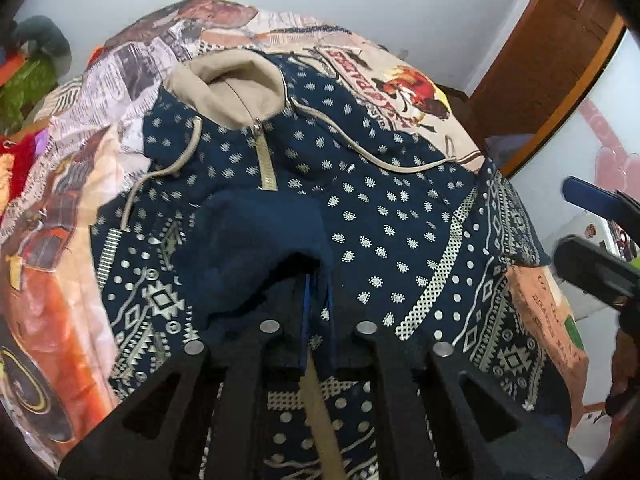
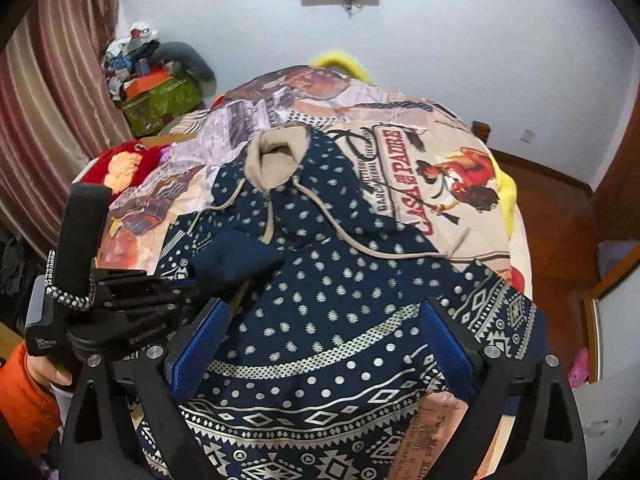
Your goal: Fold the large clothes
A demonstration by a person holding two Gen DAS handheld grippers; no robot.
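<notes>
Two tools work over one navy hoodie (image 2: 340, 280) spread on a bed. The left tool (image 1: 316, 312) has its fingers pressed together on a plain navy fold of the garment, which bunches up just ahead of the tips and drapes over them; a beige strip runs back beneath the tool. The right tool (image 2: 324, 344) stands wide apart, its blue-padded fingers (image 2: 200, 344) on either side of the hoodie's lower body with nothing between them gripped; whether the pads touch the cloth cannot be told. In the right wrist view the left tool sits just to the left of the right one, near the raised fold.

Ahead of both tools the hoodie lies front up: navy knit dotted with small cream motifs, bands of cream diamonds, zigzags and dots toward the near hem, a beige hood (image 1: 228, 92) at the far end, a short beige zip placket (image 1: 266, 160), and a long beige drawcord (image 2: 352, 240) trailing to the right.

Under it, the printed bedspread (image 2: 440, 184) reads "CASA DE PADRE" in red, beside a rider figure. Smaller lettering on its near edge is too small to read.
</notes>
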